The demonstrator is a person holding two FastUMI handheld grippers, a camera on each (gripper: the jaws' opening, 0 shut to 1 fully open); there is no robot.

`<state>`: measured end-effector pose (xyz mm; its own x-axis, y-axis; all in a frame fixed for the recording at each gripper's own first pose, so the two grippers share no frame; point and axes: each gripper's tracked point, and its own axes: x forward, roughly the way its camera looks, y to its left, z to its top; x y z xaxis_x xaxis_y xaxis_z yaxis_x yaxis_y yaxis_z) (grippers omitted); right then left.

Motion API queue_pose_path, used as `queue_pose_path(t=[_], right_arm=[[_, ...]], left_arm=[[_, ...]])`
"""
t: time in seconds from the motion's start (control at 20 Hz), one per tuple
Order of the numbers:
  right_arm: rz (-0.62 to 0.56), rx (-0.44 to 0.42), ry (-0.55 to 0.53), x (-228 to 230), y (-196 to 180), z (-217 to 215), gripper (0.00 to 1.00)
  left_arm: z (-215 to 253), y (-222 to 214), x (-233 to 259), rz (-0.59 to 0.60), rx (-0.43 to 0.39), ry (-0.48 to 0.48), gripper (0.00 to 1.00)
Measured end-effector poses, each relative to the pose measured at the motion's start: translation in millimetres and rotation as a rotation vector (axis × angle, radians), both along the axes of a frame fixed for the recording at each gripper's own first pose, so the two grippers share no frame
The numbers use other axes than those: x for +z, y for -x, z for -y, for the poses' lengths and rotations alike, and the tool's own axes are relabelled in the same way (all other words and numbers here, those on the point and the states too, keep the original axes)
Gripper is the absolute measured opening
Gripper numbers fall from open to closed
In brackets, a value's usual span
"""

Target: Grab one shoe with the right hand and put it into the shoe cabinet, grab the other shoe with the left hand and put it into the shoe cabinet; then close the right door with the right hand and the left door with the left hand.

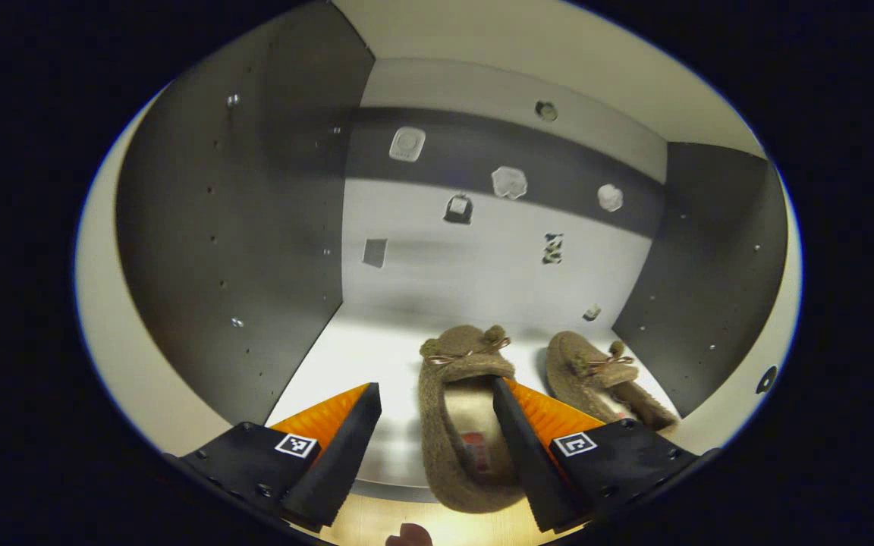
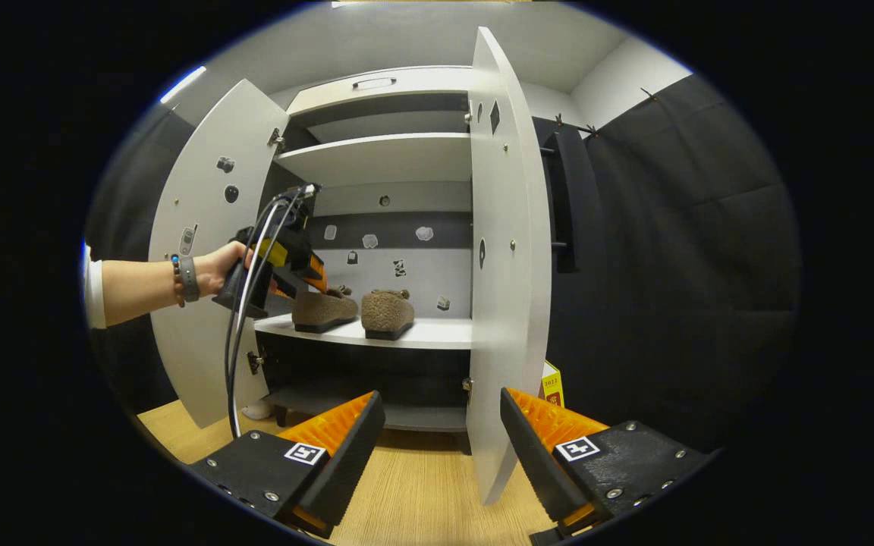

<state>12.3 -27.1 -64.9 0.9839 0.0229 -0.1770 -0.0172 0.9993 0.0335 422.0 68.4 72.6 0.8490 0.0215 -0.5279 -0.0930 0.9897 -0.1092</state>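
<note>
In the left gripper view, the left gripper (image 1: 437, 440) is held with jaws spread apart over the near shoe (image 1: 467, 409), which lies released on the cabinet shelf (image 1: 361, 356) beside the other shoe (image 1: 596, 375); a careless withdrawal could snag it. In the right gripper view, the right gripper (image 2: 437, 447) is seen released and empty before the right door (image 2: 501, 250), whose thin edge could slip between the jaws.

Both hand-held grippers, left (image 1: 437, 394) and right (image 2: 442, 402), gape.
</note>
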Motion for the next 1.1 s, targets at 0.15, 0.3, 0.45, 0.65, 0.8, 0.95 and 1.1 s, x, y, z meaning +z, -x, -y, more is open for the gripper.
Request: queue_pose_path(t=[0.15,0.3,0.45,0.65,0.8,0.95,1.1], right_arm=[[0.000,0.013,-0.017,1,0,-6,0.94],[0.008,0.030,-0.023,5,-3,-13,0.94],[0.020,0.052,-0.028,7,0,-21,0.94],[0.016,0.088,-0.028,7,0,-32,0.94],[0.013,0.106,-0.032,6,0,-40,0.94],[0.014,0.121,-0.034,6,1,-46,0.94],[0.015,0.126,-0.020,2,4,-50,0.94]], left_arm=[[12,32,53,0.133,-0.050,-0.021,0.95],[28,73,90,0.222,-0.098,-0.017,0.97],[25,120,106,0.318,-0.103,-0.054,0.97],[17,185,80,0.353,-0.065,-0.061,0.96],[15,227,59,0.365,-0.036,-0.056,0.97],[12,257,38,0.371,-0.018,-0.071,0.97],[10,281,23,0.382,0.005,-0.096,0.99]])
